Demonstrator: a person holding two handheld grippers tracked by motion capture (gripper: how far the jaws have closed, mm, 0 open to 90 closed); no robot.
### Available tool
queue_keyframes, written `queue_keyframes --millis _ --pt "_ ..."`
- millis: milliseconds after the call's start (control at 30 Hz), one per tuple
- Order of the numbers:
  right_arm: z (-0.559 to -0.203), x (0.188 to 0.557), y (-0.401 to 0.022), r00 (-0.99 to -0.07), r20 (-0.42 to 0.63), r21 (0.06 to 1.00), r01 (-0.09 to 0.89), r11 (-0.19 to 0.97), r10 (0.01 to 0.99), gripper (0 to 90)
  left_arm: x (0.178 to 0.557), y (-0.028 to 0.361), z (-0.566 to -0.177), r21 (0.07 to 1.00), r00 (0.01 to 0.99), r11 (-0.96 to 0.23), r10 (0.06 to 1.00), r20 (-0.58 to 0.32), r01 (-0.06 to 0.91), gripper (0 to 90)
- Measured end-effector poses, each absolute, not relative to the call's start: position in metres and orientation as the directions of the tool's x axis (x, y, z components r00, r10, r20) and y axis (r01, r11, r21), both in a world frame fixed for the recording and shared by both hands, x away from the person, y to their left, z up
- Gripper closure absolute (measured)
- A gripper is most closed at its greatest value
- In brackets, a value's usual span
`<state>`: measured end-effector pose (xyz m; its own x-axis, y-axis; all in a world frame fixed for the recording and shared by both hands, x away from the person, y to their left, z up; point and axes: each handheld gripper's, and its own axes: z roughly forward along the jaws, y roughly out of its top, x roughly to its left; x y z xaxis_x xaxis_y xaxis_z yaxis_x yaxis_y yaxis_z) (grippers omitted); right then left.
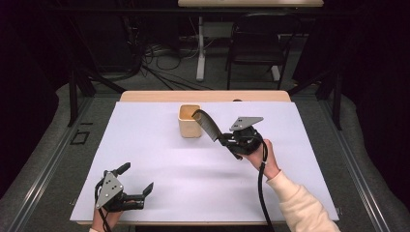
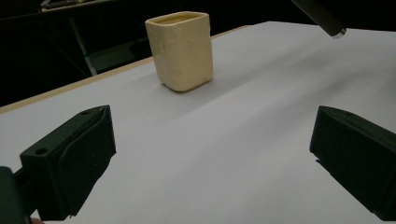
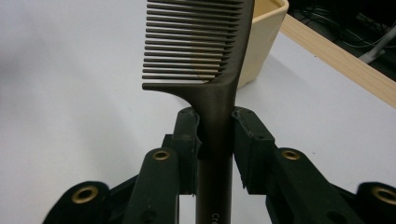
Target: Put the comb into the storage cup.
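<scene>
A cream square cup [image 1: 189,121] stands upright on the white sheet near the table's back middle. My right gripper [image 1: 226,140] is shut on the handle of a dark comb [image 1: 207,123], whose toothed end leans over the cup's rim. In the right gripper view the comb [image 3: 205,51] rises between the two pads [image 3: 187,135], with the cup [image 3: 264,37] just behind it. My left gripper [image 1: 137,180] rests open near the front left corner, holding nothing. Its view looks across the sheet at the cup [image 2: 181,49], and the comb's handle tip [image 2: 322,16] shows at the top right.
The white sheet [image 1: 159,164] covers most of the wooden table [image 1: 145,96]. Behind the table stand a black chair [image 1: 258,41] and a white desk leg [image 1: 200,48] amid floor cables. Dark frame rails run along both sides.
</scene>
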<state>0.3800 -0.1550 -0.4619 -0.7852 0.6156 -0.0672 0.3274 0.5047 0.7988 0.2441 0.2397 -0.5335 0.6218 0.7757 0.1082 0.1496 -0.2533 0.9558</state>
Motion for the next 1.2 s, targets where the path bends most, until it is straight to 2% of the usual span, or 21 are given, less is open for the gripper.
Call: queue_keyframes --millis 1200 --pt "-0.450 0.406 -0.144 -0.761 -0.008 0.842 0.344 0.415 0.649 71.5 0.244 0.240 -0.533 0.958 0.614 -0.248 0.782 0.108 0.147 0.1"
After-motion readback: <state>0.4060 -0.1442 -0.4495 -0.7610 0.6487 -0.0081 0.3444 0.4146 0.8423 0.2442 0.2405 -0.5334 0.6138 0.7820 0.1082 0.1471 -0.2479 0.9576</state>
